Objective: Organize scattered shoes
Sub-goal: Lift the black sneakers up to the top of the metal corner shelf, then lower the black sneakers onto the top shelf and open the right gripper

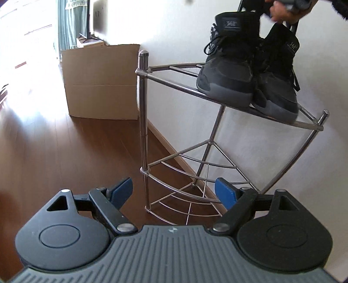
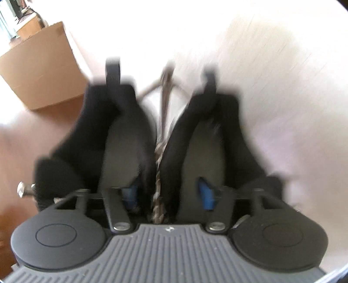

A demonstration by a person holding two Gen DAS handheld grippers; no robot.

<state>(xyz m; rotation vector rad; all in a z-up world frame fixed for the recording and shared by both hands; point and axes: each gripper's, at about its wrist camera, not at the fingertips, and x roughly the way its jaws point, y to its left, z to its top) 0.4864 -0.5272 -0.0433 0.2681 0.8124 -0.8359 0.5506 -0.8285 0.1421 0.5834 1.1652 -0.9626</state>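
Note:
Two black high-top shoes stand side by side on the top shelf (image 1: 174,83) of a chrome corner rack: one (image 1: 228,74) on the left, one (image 1: 278,91) leaning on the right. A hand (image 1: 280,10) reaches down to their collars from above. In the blurred right wrist view, my right gripper (image 2: 167,193) has one blue pad (image 2: 130,193) inside the left shoe (image 2: 97,130) and the other inside the right shoe (image 2: 228,130), pinching their inner collars between them. My left gripper (image 1: 174,192) hangs open and empty, low in front of the rack's lower shelves.
A cardboard box (image 1: 102,82) stands on the dark wood floor against the white wall, left of the rack post (image 1: 143,122); it also shows in the right wrist view (image 2: 41,69). The two lower wire shelves (image 1: 195,172) hold nothing. Bright window light fills the far left.

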